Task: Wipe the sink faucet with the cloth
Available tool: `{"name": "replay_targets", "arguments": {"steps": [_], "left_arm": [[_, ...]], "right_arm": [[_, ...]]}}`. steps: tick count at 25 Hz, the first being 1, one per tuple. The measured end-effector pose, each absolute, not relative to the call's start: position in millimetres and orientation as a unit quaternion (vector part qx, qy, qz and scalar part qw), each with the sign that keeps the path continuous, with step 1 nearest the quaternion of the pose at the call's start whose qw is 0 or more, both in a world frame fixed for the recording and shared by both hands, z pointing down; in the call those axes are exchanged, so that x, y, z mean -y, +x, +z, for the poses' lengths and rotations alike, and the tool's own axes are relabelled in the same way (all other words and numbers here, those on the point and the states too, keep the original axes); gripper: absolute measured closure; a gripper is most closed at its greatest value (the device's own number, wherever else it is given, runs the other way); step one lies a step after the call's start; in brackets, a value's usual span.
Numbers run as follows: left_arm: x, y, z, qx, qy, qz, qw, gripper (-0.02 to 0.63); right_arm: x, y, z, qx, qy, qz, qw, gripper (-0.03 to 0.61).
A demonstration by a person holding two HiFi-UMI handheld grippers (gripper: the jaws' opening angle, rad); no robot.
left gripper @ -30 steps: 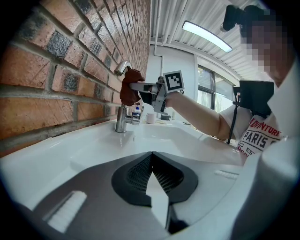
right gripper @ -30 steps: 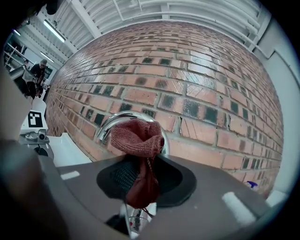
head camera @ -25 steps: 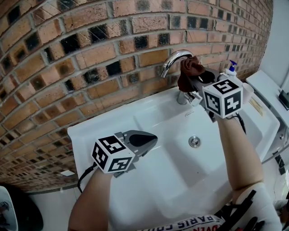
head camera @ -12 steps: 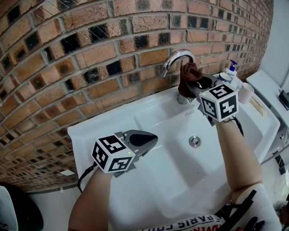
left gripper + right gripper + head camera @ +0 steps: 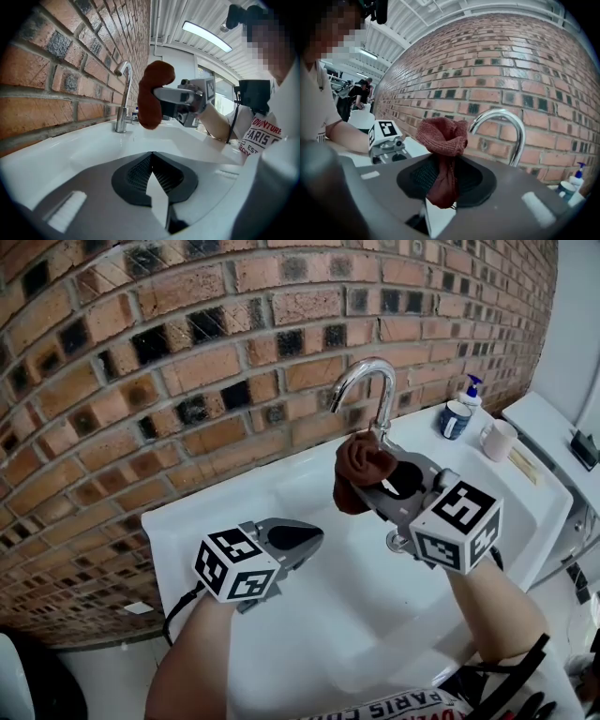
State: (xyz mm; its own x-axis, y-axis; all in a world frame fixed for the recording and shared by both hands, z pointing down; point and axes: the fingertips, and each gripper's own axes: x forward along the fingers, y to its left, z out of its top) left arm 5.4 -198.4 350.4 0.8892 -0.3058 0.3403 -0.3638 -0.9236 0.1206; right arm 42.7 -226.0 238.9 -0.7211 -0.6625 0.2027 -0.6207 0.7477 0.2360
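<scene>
A chrome gooseneck faucet point(image 5: 367, 390) rises from the back ledge of the white sink point(image 5: 309, 615). My right gripper point(image 5: 367, 486) is shut on a bunched reddish-brown cloth point(image 5: 358, 470) and hangs over the basin, in front of and below the spout, apart from it. In the right gripper view the cloth point(image 5: 443, 157) is pinched between the jaws with the faucet point(image 5: 502, 132) behind it. My left gripper point(image 5: 302, 542) is shut and empty over the sink's left side; its view shows the cloth point(image 5: 151, 93) and faucet point(image 5: 124, 98) ahead.
A brick wall point(image 5: 187, 352) stands close behind the sink. On the right ledge are a soap pump bottle point(image 5: 469, 390), a dark blue cup point(image 5: 454, 420) and a white mug point(image 5: 497, 440). The drain point(image 5: 397, 543) sits in the basin under my right gripper.
My right gripper with the cloth has come off the faucet, moving left, down and toward me over the basin. The left gripper has barely moved.
</scene>
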Motion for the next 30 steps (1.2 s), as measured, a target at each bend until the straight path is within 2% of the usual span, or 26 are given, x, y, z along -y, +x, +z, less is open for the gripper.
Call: {"name": "replay_targets", "arguments": {"steps": [9, 30], "left_arm": [[198, 6, 350, 0.173, 0.968, 0.16, 0.089, 0.607], [199, 6, 350, 0.172, 0.968, 0.159, 0.089, 0.607]], "right_arm": [[213, 32, 348, 0.947, 0.259, 0.061, 0.18, 0.486], [212, 32, 364, 0.952, 0.224, 0.052, 0.204, 0.488]]}}
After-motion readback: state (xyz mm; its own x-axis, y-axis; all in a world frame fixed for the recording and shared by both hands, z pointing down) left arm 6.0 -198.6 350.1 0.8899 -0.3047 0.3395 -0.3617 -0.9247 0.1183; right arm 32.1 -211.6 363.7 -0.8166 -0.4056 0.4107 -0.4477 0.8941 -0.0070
